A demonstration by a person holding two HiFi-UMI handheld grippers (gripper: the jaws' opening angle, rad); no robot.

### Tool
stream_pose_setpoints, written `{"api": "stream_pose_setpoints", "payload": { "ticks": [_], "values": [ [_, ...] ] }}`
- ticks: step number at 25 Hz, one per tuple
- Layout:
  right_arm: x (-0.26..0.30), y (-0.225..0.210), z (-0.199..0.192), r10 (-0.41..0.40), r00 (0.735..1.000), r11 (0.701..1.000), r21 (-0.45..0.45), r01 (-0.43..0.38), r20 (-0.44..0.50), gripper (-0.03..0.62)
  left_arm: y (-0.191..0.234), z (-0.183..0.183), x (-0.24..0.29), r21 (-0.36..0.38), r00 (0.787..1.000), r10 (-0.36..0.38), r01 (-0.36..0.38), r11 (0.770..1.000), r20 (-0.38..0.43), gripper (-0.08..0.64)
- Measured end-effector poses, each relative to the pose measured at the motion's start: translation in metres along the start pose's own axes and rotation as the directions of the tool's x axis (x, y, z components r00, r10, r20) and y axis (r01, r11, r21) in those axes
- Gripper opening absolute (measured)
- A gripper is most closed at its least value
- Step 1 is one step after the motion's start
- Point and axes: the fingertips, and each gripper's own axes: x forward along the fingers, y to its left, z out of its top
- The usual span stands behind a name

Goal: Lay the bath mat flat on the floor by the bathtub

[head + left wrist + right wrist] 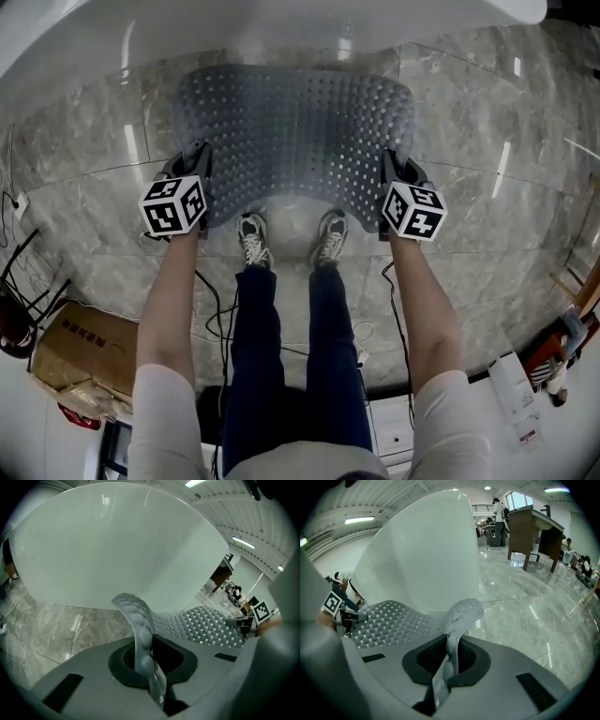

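A translucent grey bath mat (295, 131) studded with bumps hangs spread between my two grippers, its far edge near the white bathtub (281, 23). My left gripper (199, 178) is shut on the mat's near left corner (140, 630). My right gripper (392, 183) is shut on the near right corner (457, 620). In each gripper view the pinched corner curls up out of the jaws and the mat (206, 623) (389, 618) sags away sideways toward the other gripper. The tub's white wall (117, 550) (426, 559) fills the background.
Grey marble floor (487, 131) lies around the mat. The person's shoes (253, 239) stand just behind the mat's near edge. Cables (220, 309) trail on the floor; a cardboard box (80, 356) sits at the lower left. A wooden table (534, 531) stands far off.
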Motion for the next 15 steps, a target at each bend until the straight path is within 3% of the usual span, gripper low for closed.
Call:
{"api": "stream_pose_setpoints", "payload": {
  "ticks": [15],
  "values": [
    [0.073,-0.021,-0.044,-0.014,0.999,1.0,-0.015,0.014,-0.047,0.04,0.033,-0.038,0.07,0.04,0.996,0.068,-0.066,0.997,-0.064,0.046]
  ]
}}
